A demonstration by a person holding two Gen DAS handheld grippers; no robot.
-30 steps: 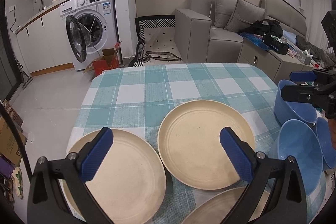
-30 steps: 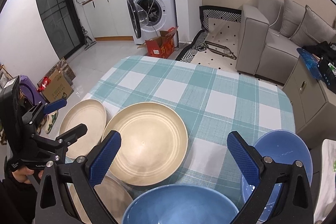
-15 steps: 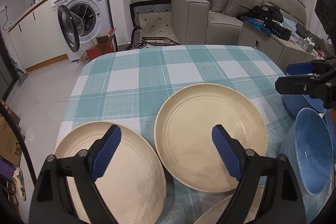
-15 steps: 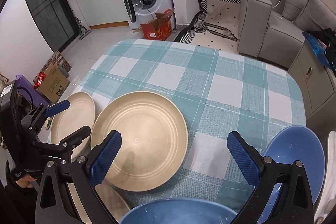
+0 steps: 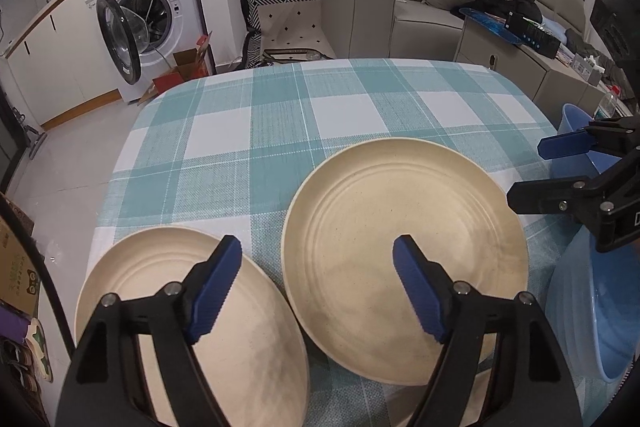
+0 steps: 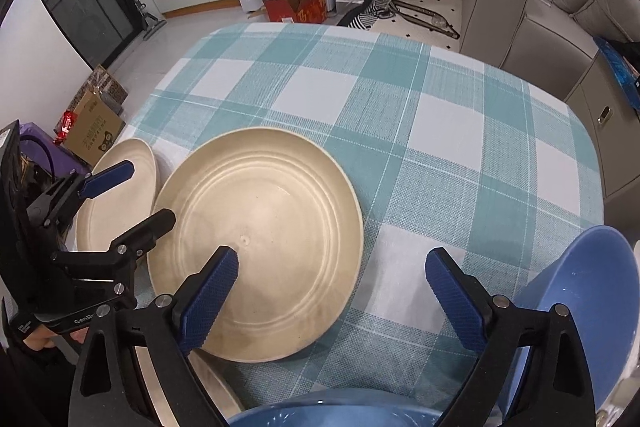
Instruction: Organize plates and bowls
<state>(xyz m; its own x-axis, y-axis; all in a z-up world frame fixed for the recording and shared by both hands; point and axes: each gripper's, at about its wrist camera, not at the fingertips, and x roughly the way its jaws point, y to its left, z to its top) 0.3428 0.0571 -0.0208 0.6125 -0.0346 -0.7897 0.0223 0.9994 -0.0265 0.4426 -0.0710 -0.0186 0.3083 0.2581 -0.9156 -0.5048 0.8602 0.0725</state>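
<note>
Two beige plates lie side by side on the checked tablecloth: a left plate (image 5: 180, 291) (image 6: 116, 203) and a larger-looking middle plate (image 5: 404, 247) (image 6: 260, 227). A third beige plate (image 6: 216, 391) peeks out at the near edge. My left gripper (image 5: 316, 247) (image 6: 146, 193) hovers over the gap between the two plates, its jaws closing with nothing pressed between them. My right gripper (image 6: 331, 257) (image 5: 528, 171) hangs over the middle plate's right rim and the cloth, its jaws also closing on nothing. Blue bowls stand at the right (image 6: 592, 307) (image 5: 592, 327) and near edge (image 6: 320, 415).
The far half of the tablecloth (image 5: 340, 107) holds nothing. Beyond the table are a washing machine (image 5: 148, 15) with its door open, a grey sofa (image 5: 400, 3) and a low cabinet (image 5: 520, 59). Cardboard boxes (image 6: 92, 123) sit on the floor to the left.
Both grippers have come down closer to the plates and tilted further downward. The left jaws have narrowed clearly, the right jaws slightly. The plates and bowls have not moved.
</note>
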